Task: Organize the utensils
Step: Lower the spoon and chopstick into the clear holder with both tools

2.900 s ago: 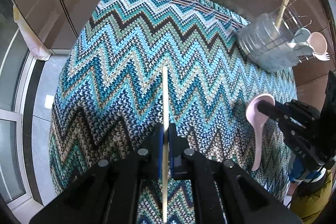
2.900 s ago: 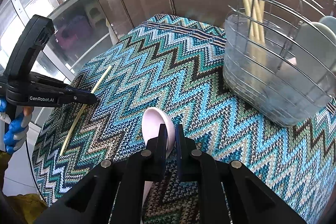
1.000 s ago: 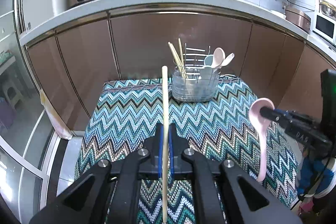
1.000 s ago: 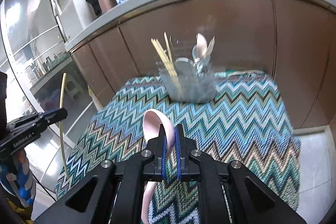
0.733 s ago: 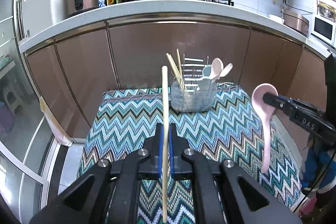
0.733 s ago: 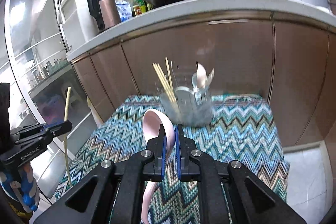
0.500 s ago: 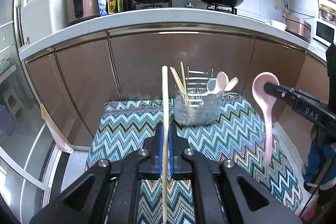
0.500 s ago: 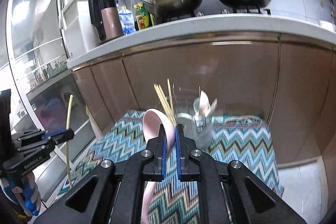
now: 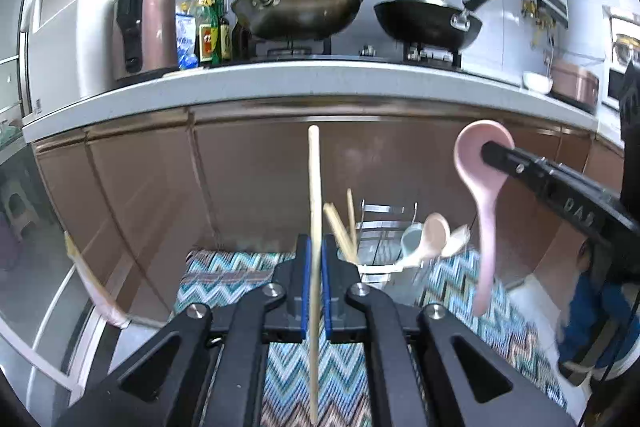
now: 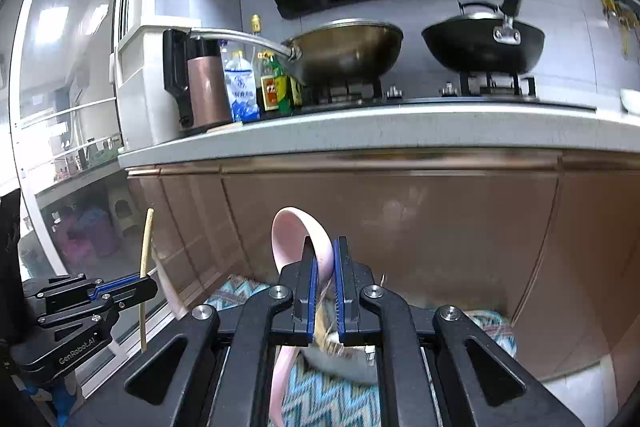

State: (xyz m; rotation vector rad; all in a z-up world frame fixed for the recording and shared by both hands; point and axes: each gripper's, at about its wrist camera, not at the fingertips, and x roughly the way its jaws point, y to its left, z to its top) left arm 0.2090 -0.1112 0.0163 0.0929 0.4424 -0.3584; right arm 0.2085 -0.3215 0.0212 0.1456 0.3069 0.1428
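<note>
My left gripper is shut on a pale wooden chopstick held upright in the air; both also show in the right wrist view, gripper and chopstick. My right gripper is shut on the bowl of a pink spoon, handle hanging down; in the left wrist view the gripper and the spoon show at the right. The wire utensil holder with chopsticks and spoons stands below and beyond both grippers on the zigzag cloth.
A white countertop runs across behind, with a steel wok, a black wok, bottles and a flask. Brown cabinet doors stand below it. A glass door is at the left.
Both grippers have lifted from the cloth and tilted up, each keeping its utensil. The holder has dropped lower in both views and the counter now fills the upper half.
</note>
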